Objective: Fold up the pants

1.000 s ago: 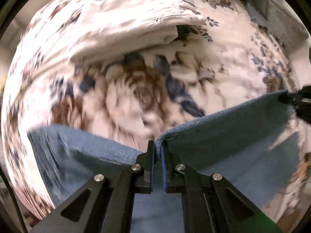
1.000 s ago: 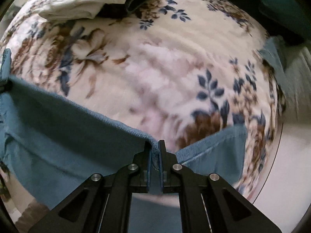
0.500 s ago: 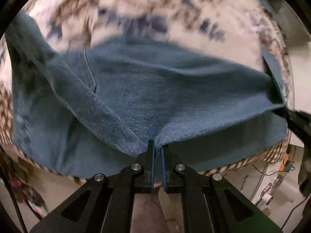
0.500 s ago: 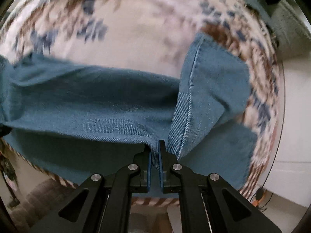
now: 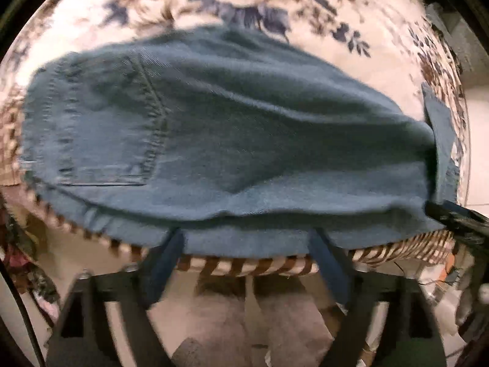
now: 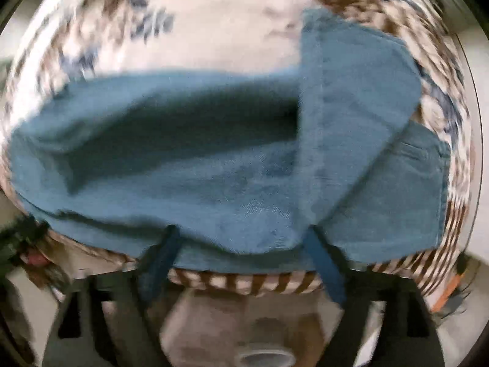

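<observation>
Blue pads: the left gripper [image 5: 247, 244] has its fingers [image 5: 166, 257] spread wide apart at the bottom of the left wrist view, holding nothing; their tips sit at the near hem of the pants [image 5: 232, 140].
Right gripper [image 6: 241, 241]: fingers [image 6: 321, 257] likewise wide apart at the bottom of the right wrist view, nothing between them, tips just at the near edge of the cloth.
Second sighting: the right gripper also shows as a dark tip at the right edge of the left wrist view, touching the lower right corner of the denim; how its fingers stand cannot be told from there.
Pants: blue denim, folded over on themselves, lying across the middle of both views on the bed.
Back pocket [image 5: 101, 128]: stitched patch at the centre left of the left wrist view, facing up.
Folded flap [image 6: 357, 116]: a lighter panel in the upper right of the right wrist view, lying over the darker layer beneath.
Blanket [image 5: 321, 15]: cream with brown and navy flowers, filling the upper part of both views around the pants.
Striped border [image 5: 253, 266]: brown and white band along the bed's near edge, just under the hem, between the fingers.
Sharpness: both views are motion-blurred.
</observation>
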The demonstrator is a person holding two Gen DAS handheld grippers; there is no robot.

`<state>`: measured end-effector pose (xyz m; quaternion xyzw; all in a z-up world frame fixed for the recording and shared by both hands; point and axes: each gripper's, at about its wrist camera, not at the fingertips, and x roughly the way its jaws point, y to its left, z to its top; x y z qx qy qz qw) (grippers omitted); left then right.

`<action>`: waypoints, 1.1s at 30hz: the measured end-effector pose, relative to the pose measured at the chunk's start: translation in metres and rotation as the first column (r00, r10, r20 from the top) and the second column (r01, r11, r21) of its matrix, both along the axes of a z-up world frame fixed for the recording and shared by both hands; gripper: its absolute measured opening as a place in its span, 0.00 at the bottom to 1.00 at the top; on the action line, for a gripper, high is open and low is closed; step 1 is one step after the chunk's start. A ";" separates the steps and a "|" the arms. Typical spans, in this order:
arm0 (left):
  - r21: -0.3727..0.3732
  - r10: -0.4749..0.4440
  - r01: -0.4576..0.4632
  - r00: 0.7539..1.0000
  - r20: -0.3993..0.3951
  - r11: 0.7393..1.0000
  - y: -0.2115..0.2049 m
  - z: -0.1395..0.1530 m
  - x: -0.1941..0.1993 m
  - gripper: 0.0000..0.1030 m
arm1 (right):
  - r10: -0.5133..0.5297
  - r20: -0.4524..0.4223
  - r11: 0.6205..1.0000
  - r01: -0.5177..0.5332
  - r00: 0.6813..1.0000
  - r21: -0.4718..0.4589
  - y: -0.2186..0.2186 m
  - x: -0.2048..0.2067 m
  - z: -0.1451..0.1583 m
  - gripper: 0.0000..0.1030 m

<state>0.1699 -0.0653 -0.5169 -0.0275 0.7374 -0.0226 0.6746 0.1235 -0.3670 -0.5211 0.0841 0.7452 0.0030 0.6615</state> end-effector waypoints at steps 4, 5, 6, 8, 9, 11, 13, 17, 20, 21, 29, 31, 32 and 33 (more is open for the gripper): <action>0.157 -0.046 0.028 0.993 0.110 0.987 -0.034 0.008 0.014 0.85 | -0.143 0.078 0.990 0.142 0.987 0.015 -0.035 0.012 0.029 0.87; 0.171 -0.050 0.031 0.993 0.111 0.985 -0.036 0.003 0.020 0.85 | -0.168 0.103 0.985 0.171 0.980 -0.018 -0.047 0.024 0.030 0.87; 0.177 -0.048 0.028 0.993 0.109 0.984 -0.040 -0.002 0.028 0.85 | -0.176 0.111 0.982 0.183 0.978 -0.052 -0.054 0.035 0.027 0.87; 0.191 -0.046 0.023 0.992 0.120 0.981 -0.048 -0.010 0.043 0.85 | -0.207 0.129 0.970 0.220 0.970 -0.101 -0.067 0.068 0.011 0.87; 0.198 -0.050 0.025 0.991 0.122 0.980 -0.052 -0.013 0.048 0.85 | -0.214 0.123 0.967 0.228 0.969 -0.117 -0.065 0.083 0.001 0.87; 0.208 -0.064 0.036 0.989 0.130 0.977 -0.064 -0.018 0.058 0.85 | -0.204 0.083 0.966 0.214 0.976 -0.143 -0.062 0.120 -0.029 0.87; 0.207 -0.065 0.033 0.987 0.149 0.978 -0.072 -0.016 0.062 0.85 | -0.163 0.044 0.964 0.169 0.986 -0.208 -0.059 0.137 -0.055 0.64; 0.185 -0.043 0.019 0.992 0.123 0.983 -0.077 -0.014 0.052 0.85 | -0.284 0.128 0.934 0.304 0.950 -0.186 -0.087 0.112 -0.040 0.12; 0.169 -0.043 0.027 0.995 0.093 0.985 -0.084 -0.012 0.036 0.85 | -0.464 0.208 0.860 0.494 0.861 -0.125 -0.132 0.056 -0.002 0.07; 0.168 -0.049 0.034 0.995 0.086 0.985 -0.087 -0.011 0.031 0.85 | -0.518 0.215 0.830 0.547 0.828 -0.106 -0.148 0.033 0.007 0.06; 0.170 -0.100 0.094 0.994 0.031 0.981 -0.124 -0.021 -0.002 0.85 | -0.822 0.032 0.566 0.822 0.569 -0.067 -0.252 -0.105 -0.041 0.00; 0.169 -0.106 0.100 0.994 0.029 0.981 -0.129 -0.023 -0.002 0.85 | -0.880 0.016 0.472 0.878 0.474 -0.077 -0.265 -0.138 -0.051 0.00; 0.167 -0.114 0.107 0.993 0.033 0.980 -0.131 -0.022 -0.002 0.85 | -0.891 0.010 0.453 0.889 0.455 -0.070 -0.269 -0.147 -0.053 0.01; 0.166 -0.120 0.113 0.992 0.036 0.980 -0.129 -0.023 0.001 0.85 | -0.892 -0.001 0.451 0.891 0.452 -0.053 -0.270 -0.152 -0.054 0.01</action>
